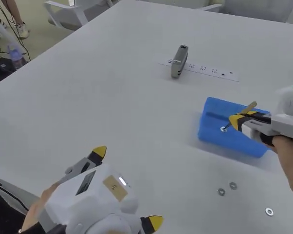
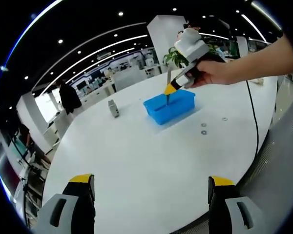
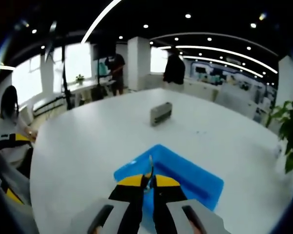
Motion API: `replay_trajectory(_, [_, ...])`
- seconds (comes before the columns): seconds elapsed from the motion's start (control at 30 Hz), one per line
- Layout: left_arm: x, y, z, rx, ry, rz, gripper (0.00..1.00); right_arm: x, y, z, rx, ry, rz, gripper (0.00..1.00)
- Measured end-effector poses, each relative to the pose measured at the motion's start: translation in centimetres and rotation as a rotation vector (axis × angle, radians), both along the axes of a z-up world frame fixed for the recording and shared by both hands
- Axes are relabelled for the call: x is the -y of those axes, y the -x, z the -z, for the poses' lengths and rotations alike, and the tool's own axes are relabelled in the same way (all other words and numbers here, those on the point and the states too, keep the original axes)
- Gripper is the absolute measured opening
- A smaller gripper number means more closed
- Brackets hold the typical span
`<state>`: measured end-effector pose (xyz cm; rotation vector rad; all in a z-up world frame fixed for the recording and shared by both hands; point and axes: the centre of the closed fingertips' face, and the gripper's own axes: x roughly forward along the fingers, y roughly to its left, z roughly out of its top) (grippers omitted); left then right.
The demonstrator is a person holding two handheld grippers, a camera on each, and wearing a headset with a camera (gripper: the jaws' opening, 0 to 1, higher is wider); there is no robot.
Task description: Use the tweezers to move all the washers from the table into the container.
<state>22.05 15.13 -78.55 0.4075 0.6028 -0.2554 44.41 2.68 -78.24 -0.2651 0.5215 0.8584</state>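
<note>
The right gripper [image 1: 234, 121] is out over the blue container [image 1: 215, 139], its jaws pressed together on the tweezers [image 1: 226, 126]. The tweezers' points dip inside the container. A small ring sits at those points; it may be a washer, but it's too small to be sure.

Three washers [image 1: 233, 185] lie loose on the white table [image 1: 112, 97], near the container's front side. Two are close together and one lies apart, toward the edge.

The left gripper [image 1: 126, 187] hangs low at the near side, well apart from all this. Its jaws are spread wide and hold nothing.

Beyond the container a grey device [image 1: 179, 62] stands on a white strip [image 1: 210, 69], away from the washers.

The left gripper view gives a side-on look. The tweezers point down into the container, and a hand [image 2: 215, 73] is wrapped around the right gripper.

The right gripper view looks straight along the tweezers between its jaws. It also takes in people [image 3: 175, 68] standing past the table and a plant [image 3: 289, 131] at the right.
</note>
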Motion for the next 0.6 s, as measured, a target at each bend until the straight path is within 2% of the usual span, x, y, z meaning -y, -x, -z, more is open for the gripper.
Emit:
replay_trajectory(0.4, [-0.1,0.0,0.0,-0.001,0.0,-0.006,0.99,-0.1,-1.3,2.6,-0.034,0.056,-0.003,0.03])
replay_trajectory(0.6, [-0.1,0.0,0.1,-0.003,-0.004,-0.006,0.99,-0.3,-1.0,3.1,-0.033,0.082,-0.016,0.03])
